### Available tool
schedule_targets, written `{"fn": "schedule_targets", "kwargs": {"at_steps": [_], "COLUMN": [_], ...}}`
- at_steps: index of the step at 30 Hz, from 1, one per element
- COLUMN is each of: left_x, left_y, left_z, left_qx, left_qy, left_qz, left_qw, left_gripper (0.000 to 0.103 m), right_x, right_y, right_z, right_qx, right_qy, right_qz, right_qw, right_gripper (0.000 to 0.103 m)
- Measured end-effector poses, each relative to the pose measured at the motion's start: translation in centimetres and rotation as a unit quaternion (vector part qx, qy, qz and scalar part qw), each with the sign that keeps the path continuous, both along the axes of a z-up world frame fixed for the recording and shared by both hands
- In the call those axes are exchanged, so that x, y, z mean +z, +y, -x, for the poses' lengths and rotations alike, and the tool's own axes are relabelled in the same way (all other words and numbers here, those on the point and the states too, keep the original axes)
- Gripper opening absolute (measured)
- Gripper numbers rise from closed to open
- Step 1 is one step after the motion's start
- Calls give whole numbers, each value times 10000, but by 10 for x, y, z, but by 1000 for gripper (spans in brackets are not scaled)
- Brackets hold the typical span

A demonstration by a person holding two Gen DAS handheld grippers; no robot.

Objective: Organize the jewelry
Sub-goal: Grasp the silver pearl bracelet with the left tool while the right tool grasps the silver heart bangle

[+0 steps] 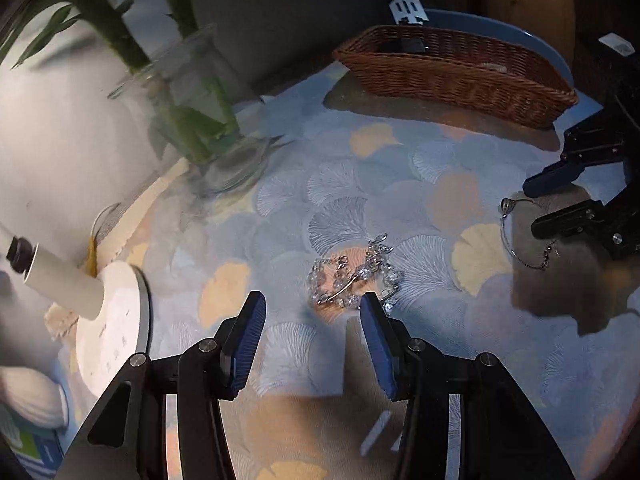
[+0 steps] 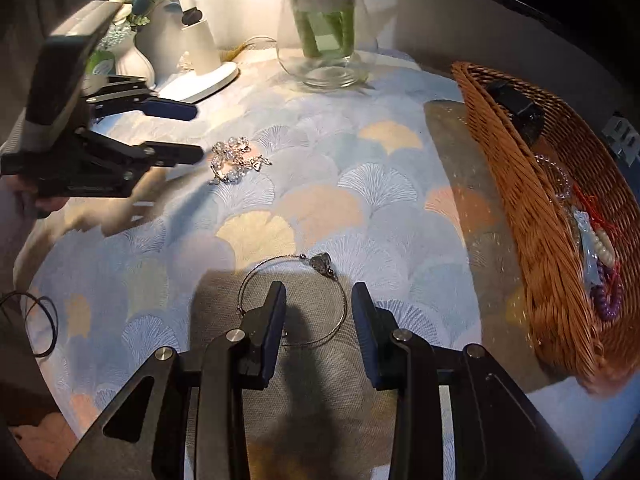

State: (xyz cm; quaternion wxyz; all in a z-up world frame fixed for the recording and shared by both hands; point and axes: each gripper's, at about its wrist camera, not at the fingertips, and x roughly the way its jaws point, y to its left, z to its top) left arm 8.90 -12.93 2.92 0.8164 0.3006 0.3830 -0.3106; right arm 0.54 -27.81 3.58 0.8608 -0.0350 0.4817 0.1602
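Observation:
A clear crystal bead bracelet (image 1: 354, 276) lies on the patterned tablecloth just ahead of my open left gripper (image 1: 312, 304); it also shows in the right wrist view (image 2: 234, 160), close to the left gripper (image 2: 198, 132). A thin silver wire bangle with a small charm (image 2: 322, 262) lies right in front of my open right gripper (image 2: 318, 300), its ring partly between the fingers. The bangle (image 1: 516, 236) and right gripper (image 1: 532, 208) also show in the left wrist view. A wicker basket (image 2: 532, 216) at the right holds several bead pieces, pearl, purple and red.
A glass vase with green stems (image 2: 324, 36) stands at the back. A white lamp base (image 2: 200, 80) and a small white vase with blue flowers (image 2: 132, 56) stand back left. A black cord loop (image 2: 40, 328) lies at the left table edge. A black object (image 2: 516, 110) sits in the basket.

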Motion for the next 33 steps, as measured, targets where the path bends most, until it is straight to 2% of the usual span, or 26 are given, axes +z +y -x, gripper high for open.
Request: {"fn": "schedule_targets", "kwargs": {"at_steps": [3, 5, 7, 9, 13, 16, 20, 22, 24, 27, 29, 33], "left_x": [-2, -7, -13, -16, -15, -16, -16, -13, -3, 16, 31, 51], "left_y": [-10, -21, -28, -31, -34, -33, -23, -13, 5, 35, 49, 69], "left_z": [2, 5, 3, -4, -7, -9, -17, -21, -25, -26, -18, 3], "left_qx": [-371, -508, -643, -721, -856, -913, -696, -545, -345, -30, 42, 107], "left_qy": [85, -81, -132, 81, 147, 302, 543, 705, 918, 1126, 1060, 868], "left_qz": [-3, -285, -461, -431, -420, -252, 208, 598, 1257, 2140, 2461, 2792], "left_qw": [9993, 9983, 9968, 9964, 9953, 9951, 9959, 9942, 9872, 9703, 9634, 9562], "left_gripper": [50, 50, 42, 19, 17, 10, 8, 8, 8, 8, 8, 8], "right_x": [-1, -1, -1, -1, -1, 0, 0, 0, 0, 0, 0, 1], "right_y": [-3, -3, -1, -1, -4, -4, -3, -4, -5, 1, 5, 5], "right_z": [0, -1, 0, -1, -1, 0, -3, -1, -1, 1, 1, -4], "right_qx": [63, 98, 118, 120, 115, 125, 156, 171, 195, 273, 305, 309], "right_qy": [-38, -67, -75, -82, -67, -59, -39, -50, -85, -179, -216, -182], "right_qz": [-127, -158, -164, -186, -285, -301, -320, -337, -337, -121, 25, 75], "right_qw": [9999, 9998, 9998, 9997, 9995, 9995, 9994, 9993, 9992, 9994, 9993, 9993], "right_gripper": [37, 37, 37, 37, 37, 37, 37, 37, 37, 37, 37, 37]}}
